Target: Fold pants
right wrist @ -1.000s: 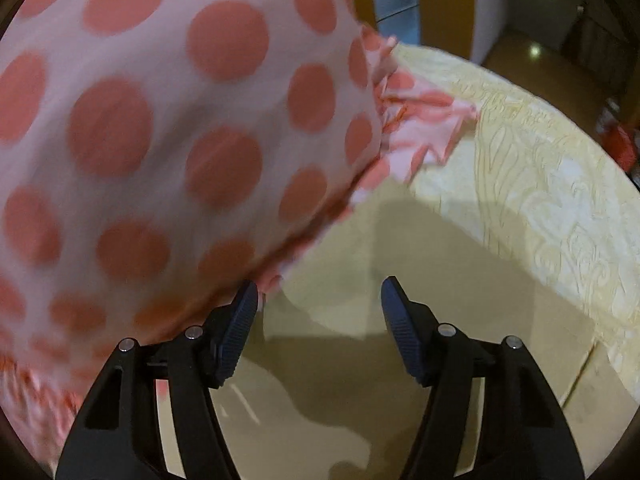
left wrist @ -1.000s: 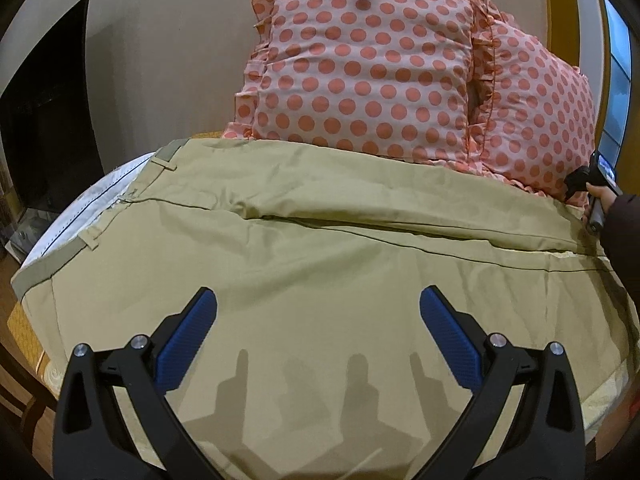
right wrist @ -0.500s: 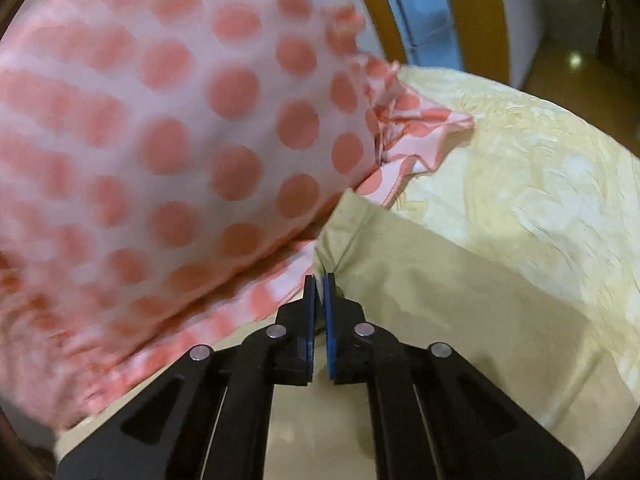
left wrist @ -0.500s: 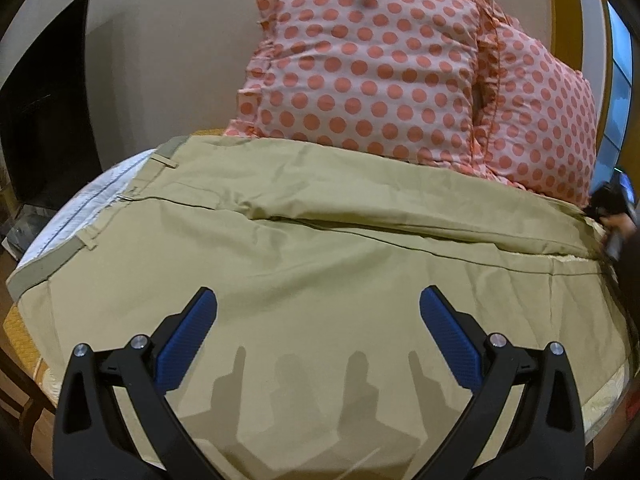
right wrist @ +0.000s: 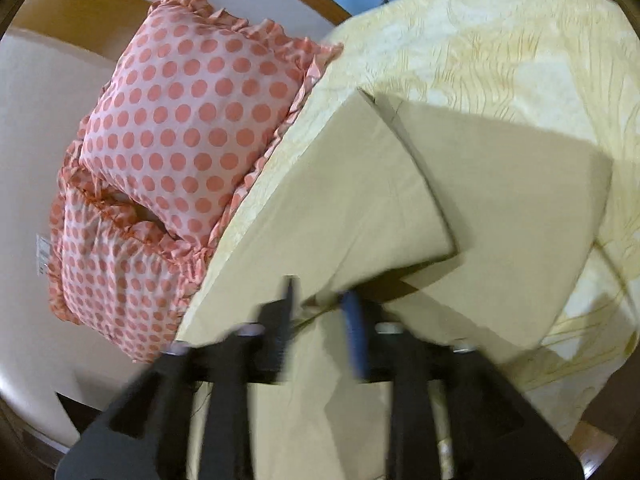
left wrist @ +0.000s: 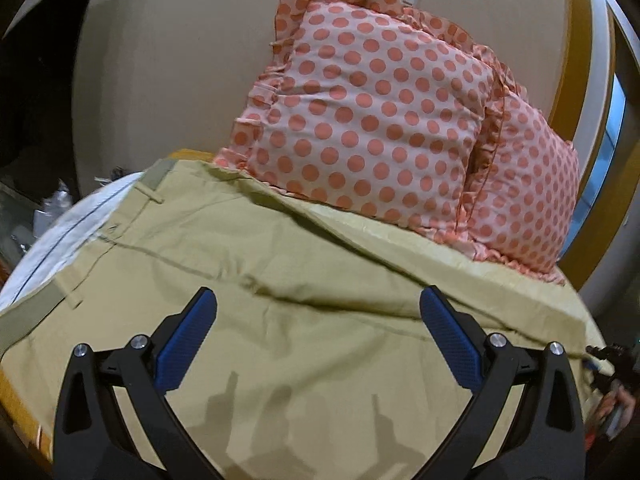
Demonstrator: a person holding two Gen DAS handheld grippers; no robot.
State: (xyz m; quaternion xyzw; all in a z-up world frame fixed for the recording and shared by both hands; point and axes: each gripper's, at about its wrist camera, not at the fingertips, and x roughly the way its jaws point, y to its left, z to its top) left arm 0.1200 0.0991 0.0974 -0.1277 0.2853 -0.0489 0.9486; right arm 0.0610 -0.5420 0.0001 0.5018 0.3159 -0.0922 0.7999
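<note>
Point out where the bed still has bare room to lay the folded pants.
Bare yellow bedspread lies beyond the khaki pants leg ends, toward the far edge. A narrow strip runs between pants and the polka-dot pillows. The left gripper sees pants covering nearly everything; pillows crowd the wall side.

You've got a bed (right wrist: 500, 52) with a pale yellow patterned cover. Directly on it: khaki pants (left wrist: 304, 332) spread across most of the near side, both legs reaching toward the far end, and 2 pink polka-dot pillows (left wrist: 372, 120) side by side against the wall, their frills touching the pants' far edge.
</note>
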